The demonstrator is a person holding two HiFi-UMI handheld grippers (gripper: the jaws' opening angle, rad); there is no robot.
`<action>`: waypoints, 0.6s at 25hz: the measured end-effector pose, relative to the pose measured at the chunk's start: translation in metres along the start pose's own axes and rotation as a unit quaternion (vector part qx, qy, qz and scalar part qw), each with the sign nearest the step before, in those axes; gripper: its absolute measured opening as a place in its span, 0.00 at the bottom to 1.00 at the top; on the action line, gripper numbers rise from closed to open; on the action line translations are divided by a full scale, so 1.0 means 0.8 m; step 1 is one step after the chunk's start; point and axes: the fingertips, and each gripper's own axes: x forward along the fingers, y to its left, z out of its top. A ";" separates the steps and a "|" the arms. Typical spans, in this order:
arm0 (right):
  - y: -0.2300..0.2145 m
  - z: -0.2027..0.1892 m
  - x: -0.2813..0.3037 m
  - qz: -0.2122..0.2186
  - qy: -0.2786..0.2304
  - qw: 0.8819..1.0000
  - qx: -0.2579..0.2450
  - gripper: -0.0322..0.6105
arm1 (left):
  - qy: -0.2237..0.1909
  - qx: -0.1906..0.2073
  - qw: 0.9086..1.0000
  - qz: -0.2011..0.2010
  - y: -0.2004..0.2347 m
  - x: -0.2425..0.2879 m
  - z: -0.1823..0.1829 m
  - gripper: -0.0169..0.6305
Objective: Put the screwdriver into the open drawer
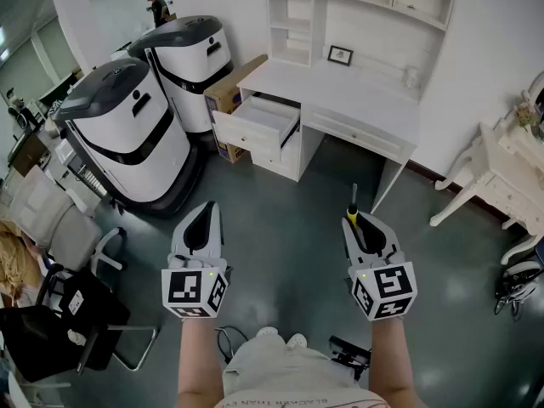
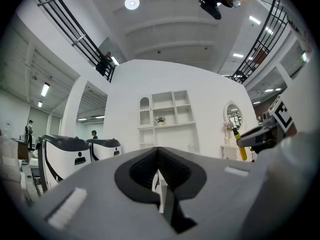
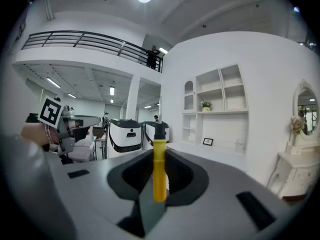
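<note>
Right gripper point(image 1: 357, 224) has its jaws closed narrow on the yellow handle of the screwdriver point(image 1: 352, 212). In the right gripper view the handle point(image 3: 159, 171) stands upright between the jaws, with the black collar and metal shaft sticking out past the tips. In the head view the shaft points forward, towards the bench point(image 1: 357, 100). Left gripper point(image 1: 208, 209) has its jaws together with nothing between them, confirmed in the left gripper view point(image 2: 159, 184). That view also catches the right gripper and the yellow handle point(image 2: 242, 146) off at its right edge. Both grippers are held out roughly level over the dark floor point(image 1: 289, 228), side by side and apart from each other. The drawer point(image 1: 259, 124) is pulled out from the left end of the white bench, top open; I can't make out its contents. The screwdriver is well apart from the drawer, out over open floor in front of the bench. A shelf unit point(image 1: 374, 7) sits on the back of the bench, with a small picture frame point(image 1: 340, 55) below it. A cardboard box point(image 1: 229, 87) stands just left of the drawer, and two large white-and-black machines point(image 1: 127, 134) are further left. A black chair point(image 1: 51, 330) is at the lower left.
</note>
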 end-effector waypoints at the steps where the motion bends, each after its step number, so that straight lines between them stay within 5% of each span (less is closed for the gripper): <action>1: -0.002 -0.001 -0.001 -0.003 -0.003 1.000 0.005 0.17 | 0.002 0.006 1.000 0.003 0.004 -0.004 0.000 0.04; 15: -0.018 0.001 0.019 -0.007 -0.019 1.000 0.021 0.17 | -0.010 0.022 1.000 -0.013 0.002 0.033 0.008 0.04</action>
